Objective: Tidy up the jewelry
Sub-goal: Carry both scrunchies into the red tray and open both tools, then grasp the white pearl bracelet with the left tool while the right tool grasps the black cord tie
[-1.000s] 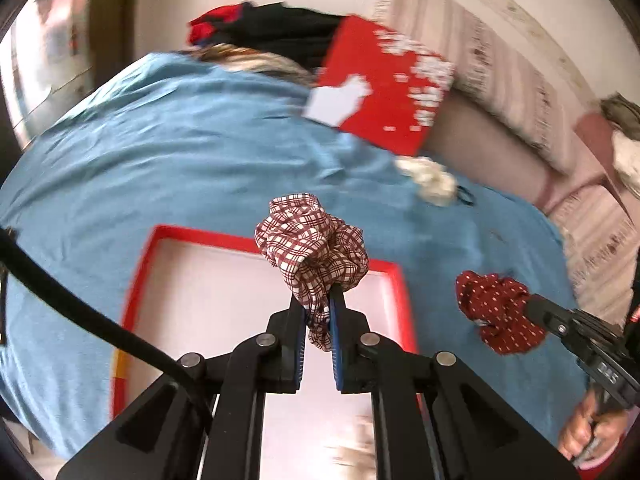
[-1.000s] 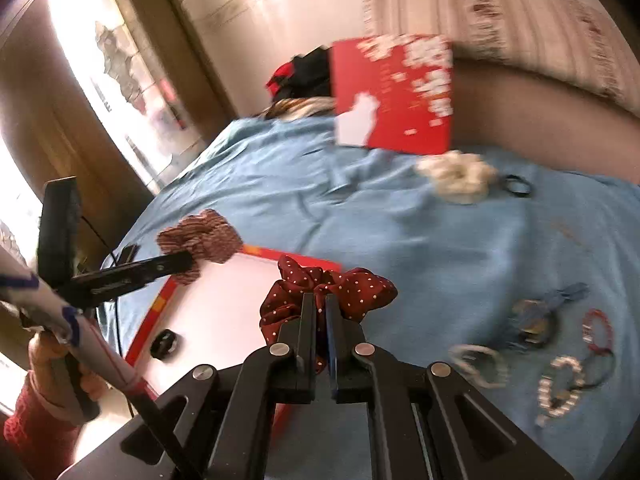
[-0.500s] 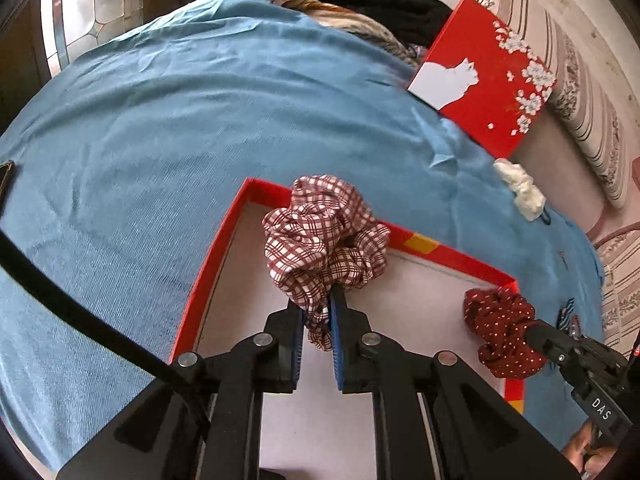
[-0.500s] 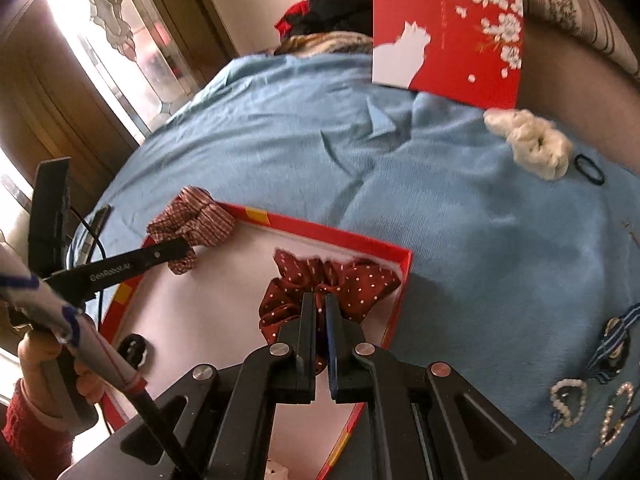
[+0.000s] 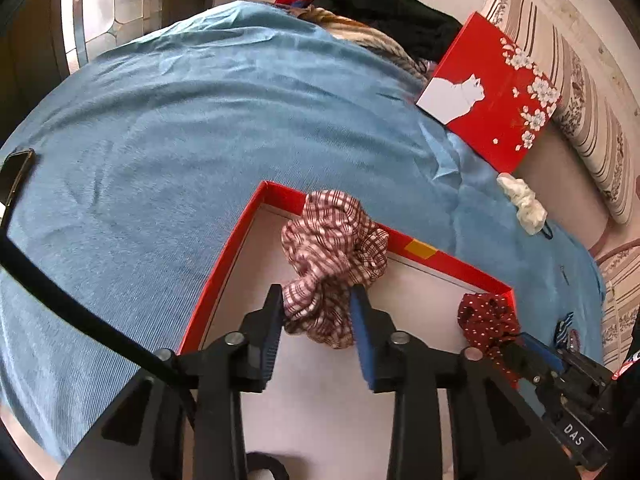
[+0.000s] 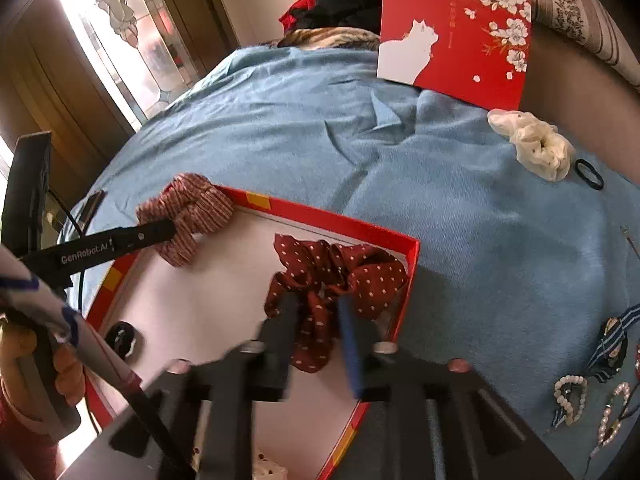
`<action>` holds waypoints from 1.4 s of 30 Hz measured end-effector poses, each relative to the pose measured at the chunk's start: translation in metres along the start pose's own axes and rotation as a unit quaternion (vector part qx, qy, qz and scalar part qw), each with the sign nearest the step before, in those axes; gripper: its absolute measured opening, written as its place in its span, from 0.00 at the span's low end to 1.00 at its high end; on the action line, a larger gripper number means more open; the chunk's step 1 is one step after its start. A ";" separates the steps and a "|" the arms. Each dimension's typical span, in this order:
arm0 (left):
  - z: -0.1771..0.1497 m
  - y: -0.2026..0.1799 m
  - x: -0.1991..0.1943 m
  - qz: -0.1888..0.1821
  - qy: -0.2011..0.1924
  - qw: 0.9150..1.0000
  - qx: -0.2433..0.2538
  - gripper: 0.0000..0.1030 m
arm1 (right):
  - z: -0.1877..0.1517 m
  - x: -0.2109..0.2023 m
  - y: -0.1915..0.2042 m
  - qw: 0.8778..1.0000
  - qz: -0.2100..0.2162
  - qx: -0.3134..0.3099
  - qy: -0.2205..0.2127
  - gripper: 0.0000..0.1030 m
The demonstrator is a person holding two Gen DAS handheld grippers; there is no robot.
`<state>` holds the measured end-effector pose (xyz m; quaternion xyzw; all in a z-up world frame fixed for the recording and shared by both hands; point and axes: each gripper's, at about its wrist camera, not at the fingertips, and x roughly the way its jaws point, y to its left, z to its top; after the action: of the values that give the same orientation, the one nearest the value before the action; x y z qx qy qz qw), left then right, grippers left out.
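Both my grippers have spread their jaws since half a second ago. My left gripper (image 5: 318,312) stands wide around the plaid scrunchie (image 5: 334,256) at the red tray's (image 5: 224,264) far edge. My right gripper (image 6: 318,308) stands wide around the dotted scrunchie (image 6: 340,276) in the tray's far right corner.

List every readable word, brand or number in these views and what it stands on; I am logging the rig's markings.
"GenRobot.AI": white print on the side of the left gripper, seen from the right wrist.
"DAS": white print on the body of the right gripper, seen from the left wrist; possibly part of a longer word.
Small column of characters beside the white cat on the red box lid: too small to read.
Nothing else legible.
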<state>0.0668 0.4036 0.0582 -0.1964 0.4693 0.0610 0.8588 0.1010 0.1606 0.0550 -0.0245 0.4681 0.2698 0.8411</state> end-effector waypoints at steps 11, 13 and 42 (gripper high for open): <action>-0.008 -0.010 -0.045 0.025 -0.035 0.999 0.006 0.42 | -0.009 -0.045 -0.002 0.999 0.004 -0.002 -0.032 0.41; -0.012 -0.018 -0.055 0.030 -0.041 0.999 0.019 0.42 | -0.016 -0.059 -0.009 0.999 0.000 -0.001 -0.041 0.42; -0.137 -0.256 -0.020 -0.104 0.047 0.975 0.192 0.57 | -0.200 -0.196 -0.271 0.958 -0.108 0.251 -0.083 0.45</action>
<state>0.0224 0.1170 0.0808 -0.0783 0.4891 -0.1295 0.8590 -0.0060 -0.2134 0.0425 0.1595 0.4439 0.0518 0.8802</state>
